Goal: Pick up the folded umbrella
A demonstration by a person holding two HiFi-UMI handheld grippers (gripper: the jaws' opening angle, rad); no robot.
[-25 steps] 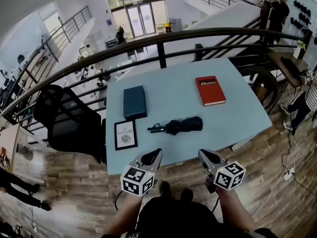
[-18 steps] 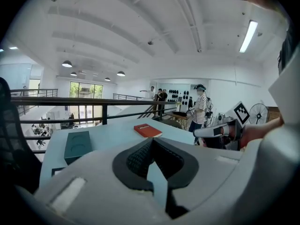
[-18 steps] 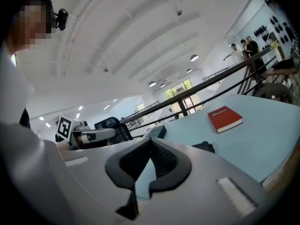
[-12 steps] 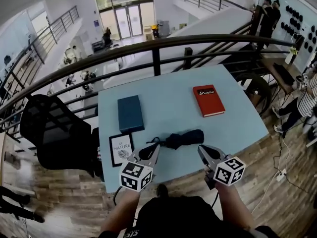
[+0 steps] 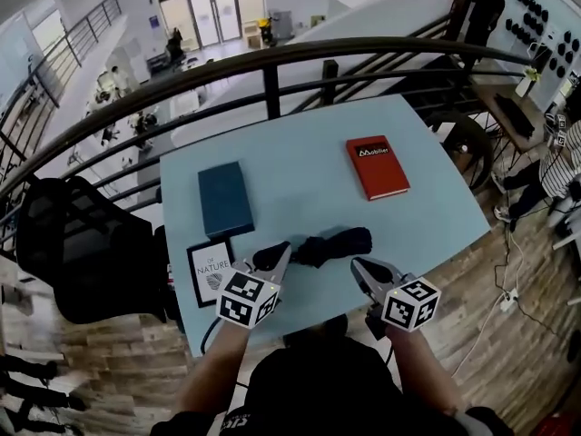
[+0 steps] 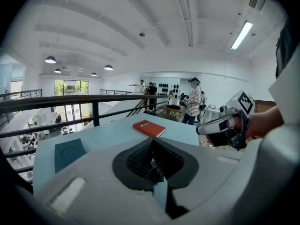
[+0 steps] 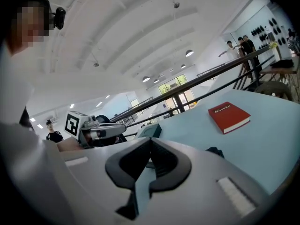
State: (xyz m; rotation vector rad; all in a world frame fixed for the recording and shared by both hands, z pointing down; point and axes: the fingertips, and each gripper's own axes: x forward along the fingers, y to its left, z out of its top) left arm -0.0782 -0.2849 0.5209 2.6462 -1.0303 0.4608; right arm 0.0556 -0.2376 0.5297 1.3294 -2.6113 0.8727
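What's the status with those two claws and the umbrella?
Left gripper, right gripper: both shut, empty. Folded umbrella lies on table, close before both tips. Red book, teal book apart; nothing blocking.

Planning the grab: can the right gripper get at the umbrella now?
Probably yes: nothing lies between the right gripper and the umbrella, though its shut jaws must open first.

Table (image 5: 300, 153): folded umbrella (image 5: 334, 244) near front edge, centre. Behind it, book (image 5: 377, 167) to the right, notebook (image 5: 225, 198) to the left. Nature card (image 5: 209, 272) lies before the notebook, left of the umbrella.
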